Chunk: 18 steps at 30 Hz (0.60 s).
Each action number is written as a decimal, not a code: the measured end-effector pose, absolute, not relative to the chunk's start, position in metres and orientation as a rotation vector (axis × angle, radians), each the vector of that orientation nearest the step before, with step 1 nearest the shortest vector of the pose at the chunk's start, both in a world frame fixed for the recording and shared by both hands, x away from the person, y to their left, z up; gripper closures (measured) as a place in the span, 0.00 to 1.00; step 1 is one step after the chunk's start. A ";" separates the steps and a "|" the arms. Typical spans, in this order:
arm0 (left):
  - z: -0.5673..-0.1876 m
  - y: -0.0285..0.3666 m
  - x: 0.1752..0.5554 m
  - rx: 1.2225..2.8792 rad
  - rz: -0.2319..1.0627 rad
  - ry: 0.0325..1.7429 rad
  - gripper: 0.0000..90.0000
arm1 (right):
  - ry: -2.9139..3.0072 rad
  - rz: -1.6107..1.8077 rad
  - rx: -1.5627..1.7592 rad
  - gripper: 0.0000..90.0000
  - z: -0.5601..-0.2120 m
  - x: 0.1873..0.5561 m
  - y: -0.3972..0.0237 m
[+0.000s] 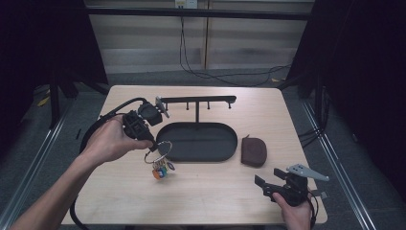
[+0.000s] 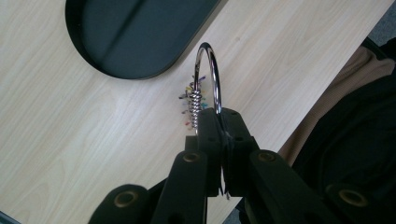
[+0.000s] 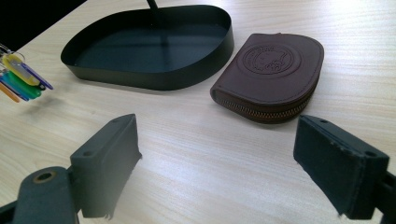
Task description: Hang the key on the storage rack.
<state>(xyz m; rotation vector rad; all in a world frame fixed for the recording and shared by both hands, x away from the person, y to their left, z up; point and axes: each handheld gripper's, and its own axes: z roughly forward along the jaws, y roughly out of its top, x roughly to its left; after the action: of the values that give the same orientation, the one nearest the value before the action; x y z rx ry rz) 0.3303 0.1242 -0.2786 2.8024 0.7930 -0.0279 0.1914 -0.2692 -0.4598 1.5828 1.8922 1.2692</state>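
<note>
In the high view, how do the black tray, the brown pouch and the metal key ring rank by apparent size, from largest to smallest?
1. Black tray, clearly the largest.
2. Brown pouch.
3. Metal key ring, smallest, though lifted slightly nearer the camera in the left gripper.

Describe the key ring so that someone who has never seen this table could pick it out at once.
Start at the black oval tray in the middle of the wooden table. Just off its left end, the left gripper pinches a large silver key ring with a bunch of coloured key tags hanging beneath. Unlike the brown zip pouch on the tray's right, it's shiny metal.
</note>
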 end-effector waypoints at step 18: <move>-0.261 0.124 0.348 2.774 -0.063 0.835 0.98 | 1.887 1.264 1.585 0.16 -0.460 0.191 -0.269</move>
<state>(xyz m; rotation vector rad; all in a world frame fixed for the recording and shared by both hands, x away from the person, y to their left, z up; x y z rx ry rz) 0.3476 0.1236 -0.2606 2.7736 0.8345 -0.0625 0.1910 -0.2693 -0.4596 1.5850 1.8867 1.2642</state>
